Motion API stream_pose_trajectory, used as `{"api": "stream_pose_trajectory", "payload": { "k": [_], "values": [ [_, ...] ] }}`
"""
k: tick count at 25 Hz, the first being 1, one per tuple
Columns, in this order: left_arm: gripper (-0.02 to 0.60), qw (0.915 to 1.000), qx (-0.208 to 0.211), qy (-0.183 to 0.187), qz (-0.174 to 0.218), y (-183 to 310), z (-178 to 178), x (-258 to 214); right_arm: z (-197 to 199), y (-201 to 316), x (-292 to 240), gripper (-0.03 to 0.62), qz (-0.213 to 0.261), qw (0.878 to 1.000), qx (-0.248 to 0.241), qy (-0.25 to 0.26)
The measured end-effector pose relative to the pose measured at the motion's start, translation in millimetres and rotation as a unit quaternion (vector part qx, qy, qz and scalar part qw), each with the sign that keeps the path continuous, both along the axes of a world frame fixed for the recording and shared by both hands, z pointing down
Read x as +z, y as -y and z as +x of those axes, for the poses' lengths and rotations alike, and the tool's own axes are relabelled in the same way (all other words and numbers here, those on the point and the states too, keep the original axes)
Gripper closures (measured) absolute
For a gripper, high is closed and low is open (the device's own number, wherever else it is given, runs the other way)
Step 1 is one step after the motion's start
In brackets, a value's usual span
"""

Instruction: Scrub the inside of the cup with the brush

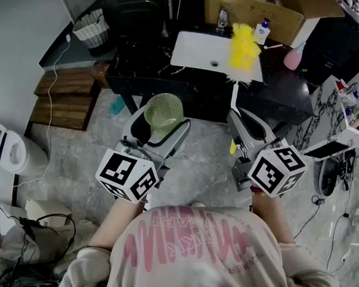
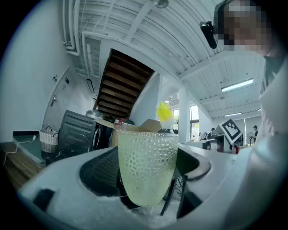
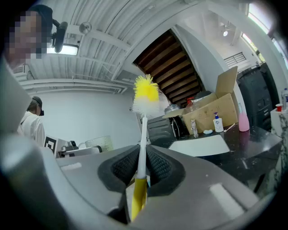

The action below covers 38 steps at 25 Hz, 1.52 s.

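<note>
**A:** Entry, left side. What did the left gripper (image 1: 162,126) have?

**B:** Its jaws were closed on the cup (image 1: 163,109), one on each side of the wall. The left gripper view showed the dark pads pressed to the pale green dimpled glass. The cup stood upright, mouth up, and looked empty.

**A:** Where was the cup?

**B:** It was held in the air in front of the person, above the grey floor. It sat just short of the black counter (image 1: 282,95) and below the white sink (image 1: 193,51) in the head view.

**A:** Right side?

**B:** The right gripper (image 1: 242,119) was clamped on the brush (image 1: 244,49). The right gripper view showed both ribbed pads shut on the handle, where the yellow grip met the white shaft. The shaft ran forward out of the jaws. The yellow and white bristle head was at the far end.

**A:** Brush against cup?

**B:** They were apart. The bristle head lay over the sink's right edge in the head view, well clear of the cup's rim. No bristles were inside the cup.

**A:** Surroundings?

**B:** A cardboard box (image 1: 264,16) stood behind the sink. A pink bottle (image 1: 292,58) was on the counter to the right.
</note>
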State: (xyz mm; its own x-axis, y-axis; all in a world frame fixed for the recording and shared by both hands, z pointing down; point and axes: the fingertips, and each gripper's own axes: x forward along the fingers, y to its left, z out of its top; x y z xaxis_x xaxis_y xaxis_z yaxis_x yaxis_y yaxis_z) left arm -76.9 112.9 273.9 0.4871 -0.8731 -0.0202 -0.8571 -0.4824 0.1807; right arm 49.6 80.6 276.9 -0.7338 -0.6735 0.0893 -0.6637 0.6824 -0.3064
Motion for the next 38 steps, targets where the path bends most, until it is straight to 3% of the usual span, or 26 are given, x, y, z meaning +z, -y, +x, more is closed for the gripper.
{"api": "stream_pose_trajectory", "payload": {
  "k": [9,20,38],
  "values": [
    [0.207,0.9997,0.018,-0.016,0.005,3,-9,-5,-14,0,-4,0.540,-0.015,0.999,-0.011,0.047],
    [0.207,0.9990,0.033,-0.028,-0.010,8,-16,16,-26,-2,26,0.540,-0.034,0.999,-0.004,0.017],
    [0.207,0.9997,-0.012,-0.021,0.006,112,16,10,3,116,24,0.540,-0.028,0.998,-0.050,0.029]
  ]
}}
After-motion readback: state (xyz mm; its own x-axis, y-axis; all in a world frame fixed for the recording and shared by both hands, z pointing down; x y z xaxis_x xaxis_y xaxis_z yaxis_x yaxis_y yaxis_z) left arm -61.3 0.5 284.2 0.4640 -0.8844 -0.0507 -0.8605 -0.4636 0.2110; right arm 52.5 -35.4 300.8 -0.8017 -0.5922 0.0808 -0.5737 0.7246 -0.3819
